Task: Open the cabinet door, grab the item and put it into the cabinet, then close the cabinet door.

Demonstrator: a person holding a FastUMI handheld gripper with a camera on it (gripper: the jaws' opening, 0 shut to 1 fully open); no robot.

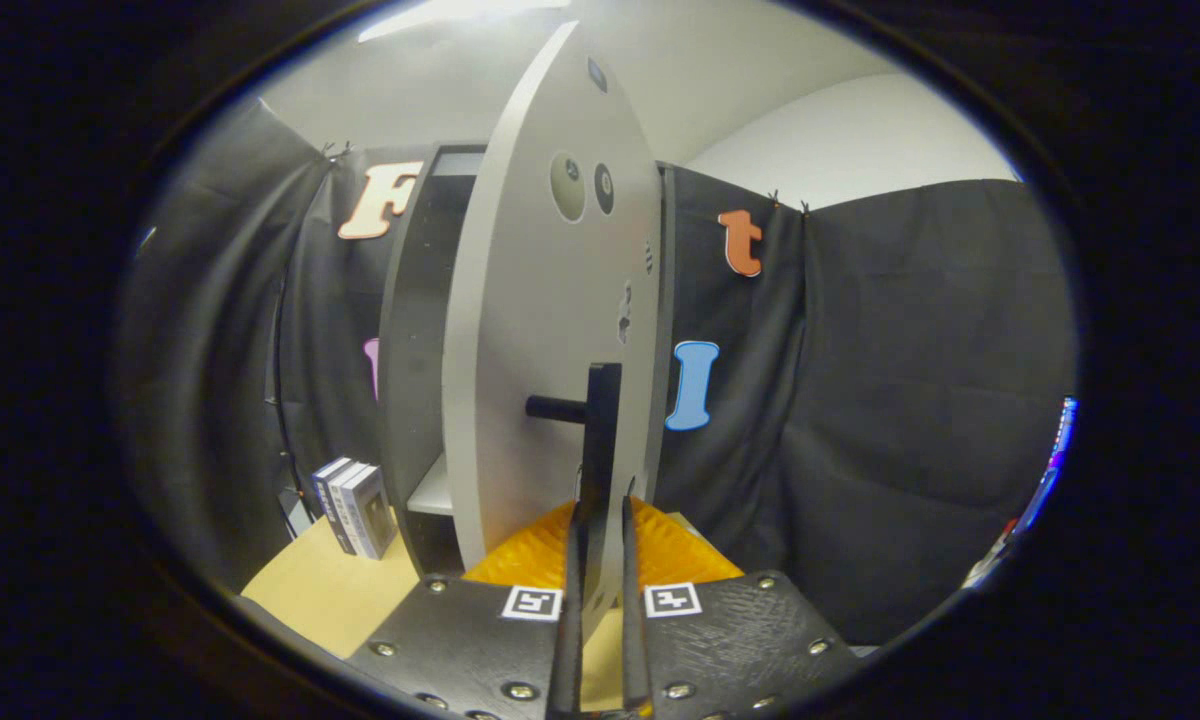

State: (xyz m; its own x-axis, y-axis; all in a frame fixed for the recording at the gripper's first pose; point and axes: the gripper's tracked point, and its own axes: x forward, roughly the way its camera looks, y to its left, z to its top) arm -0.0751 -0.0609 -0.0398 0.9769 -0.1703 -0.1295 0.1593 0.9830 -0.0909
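1. Your gripper has its fingers closed down on the black handle of the cabinet door, one finger on each side of the bar.
2. The door stands swung open, its edge toward you, with the dark cabinet opening just left of it.
3. A light shelf shows inside the cabinet, low beside the door.
4. The item, a small set of boxes, stands on the tan tabletop left of the cabinet.

I see black cloth walls hung around the booth, a white ceiling above, and a tan tabletop below.
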